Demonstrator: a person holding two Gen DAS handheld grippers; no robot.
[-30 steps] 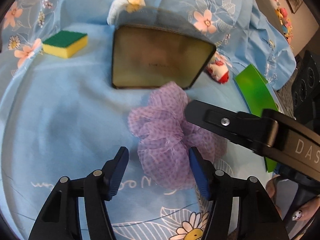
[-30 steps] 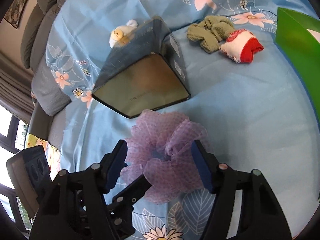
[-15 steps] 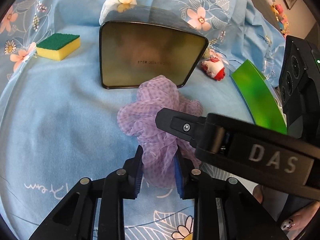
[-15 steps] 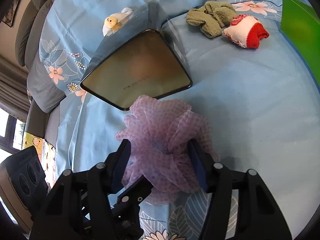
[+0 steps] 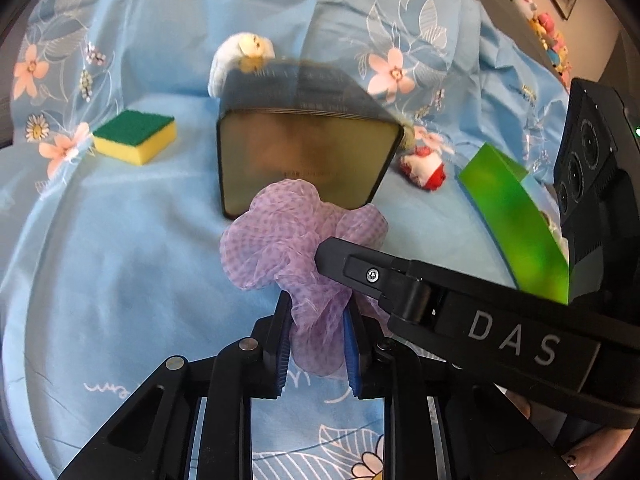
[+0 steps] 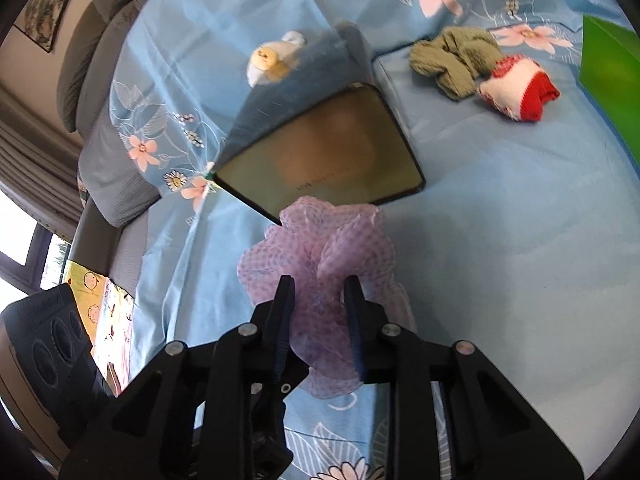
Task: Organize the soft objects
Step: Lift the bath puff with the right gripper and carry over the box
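A purple mesh bath puff point(image 5: 296, 236) is pinched by both grippers just in front of a dark translucent box point(image 5: 304, 160). My left gripper point(image 5: 316, 340) is shut on the puff's near end. My right gripper point(image 6: 320, 320) is shut on the puff point(image 6: 320, 248) too; its arm crosses the left wrist view at the right. The box point(image 6: 328, 168) has its open mouth facing me. On the blue floral sheet lie a white plush point(image 5: 244, 56), a green-and-yellow sponge point(image 5: 136, 140), a red-and-white sock point(image 6: 516, 88) and an olive cloth point(image 6: 456, 60).
A green box point(image 5: 516, 220) stands at the right of the sheet. A grey sofa back point(image 6: 104, 12) and cushions border the far left in the right wrist view. A black speaker point(image 6: 44, 356) sits at the lower left there.
Both grippers closed on the purple puff, the left first, then the right. The puff has lifted and moved toward the box mouth.
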